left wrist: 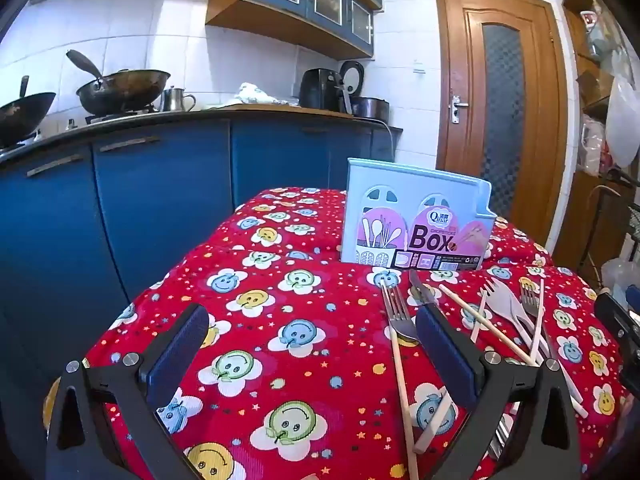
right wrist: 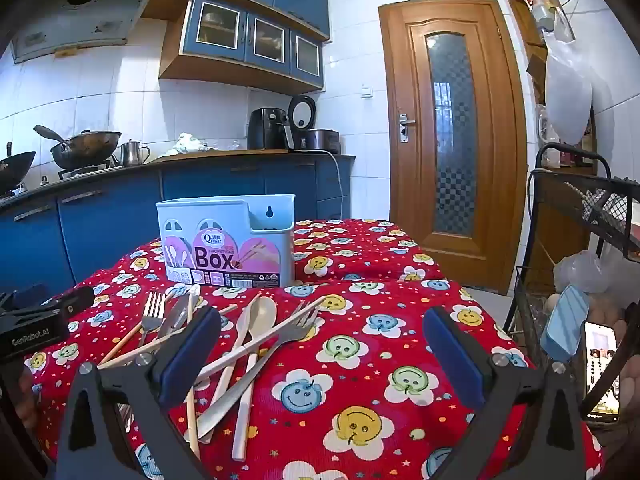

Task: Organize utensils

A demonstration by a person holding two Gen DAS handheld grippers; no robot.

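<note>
A pale blue utensil box [left wrist: 416, 216] [right wrist: 228, 240] with a pink "Box" label stands upright on the red smiley tablecloth [left wrist: 280, 320] [right wrist: 360, 320]. In front of it lies a loose pile of utensils: metal forks [left wrist: 396, 312] [right wrist: 152, 314], a cream plastic spoon [right wrist: 260, 320], a cream plastic fork [left wrist: 504, 300], wooden chopsticks [left wrist: 402, 384] [right wrist: 260, 340] and a metal knife [right wrist: 176, 316]. My left gripper [left wrist: 312, 352] hovers open over bare cloth, left of the pile. My right gripper [right wrist: 320, 348] is open too, its left finger over the pile. Nothing is held.
Blue kitchen cabinets with woks, a kettle and appliances run behind the table [right wrist: 120, 200]. A wooden door [right wrist: 452, 140] is at the back right. A black wire rack [right wrist: 580, 200] with bags and a phone [right wrist: 600, 372] stands by the table's right edge.
</note>
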